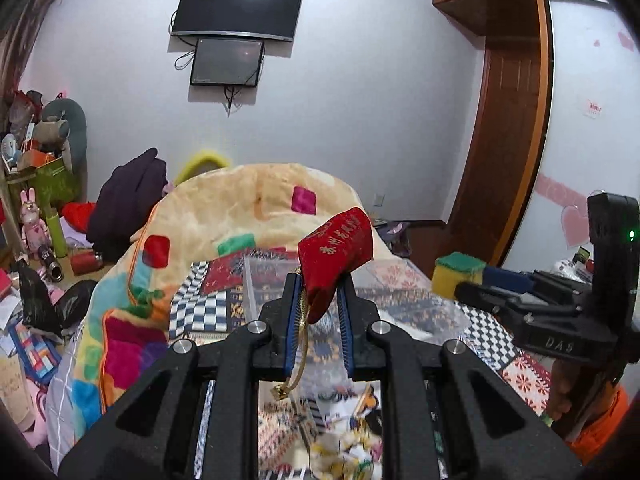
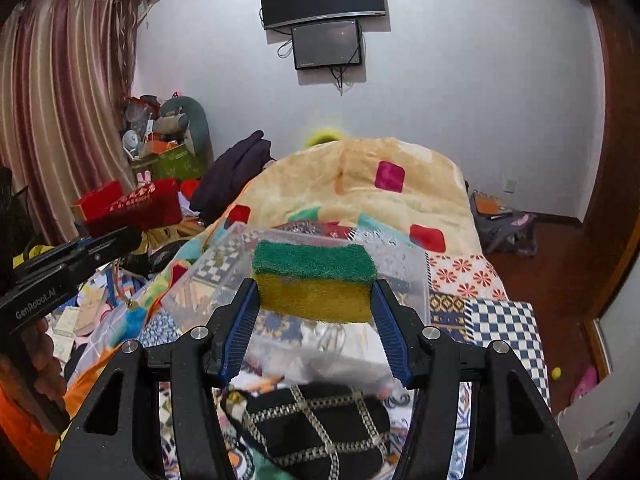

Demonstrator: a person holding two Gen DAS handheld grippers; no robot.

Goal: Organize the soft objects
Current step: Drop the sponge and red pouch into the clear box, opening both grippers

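Lettering first: "GenRobot.AI" runs along the side of the left gripper (image 2: 116, 240) as the right camera sees it, and "DAS" is moulded on the right gripper (image 1: 472, 292) as the left camera sees it. Gold characters are stitched on the red pouch (image 1: 334, 254), too small to read.

That pouch is pinched between the left fingers (image 1: 294, 312), which are nearly closed on its lower end; the rest stands up past the fingertips, and a gold cord (image 1: 298, 356) hangs down between them.

The sponge (image 2: 314, 284), green on top and yellow below, is clamped across its ends by the right fingers (image 2: 240, 328), spread fairly wide around it, and held level.

Both grippers are raised above the bed (image 2: 500, 320), side by side, pointing at the far wall. A clear bin (image 2: 400, 268) sits on the bed just beyond the sponge, before a heaped blanket (image 2: 360, 196).
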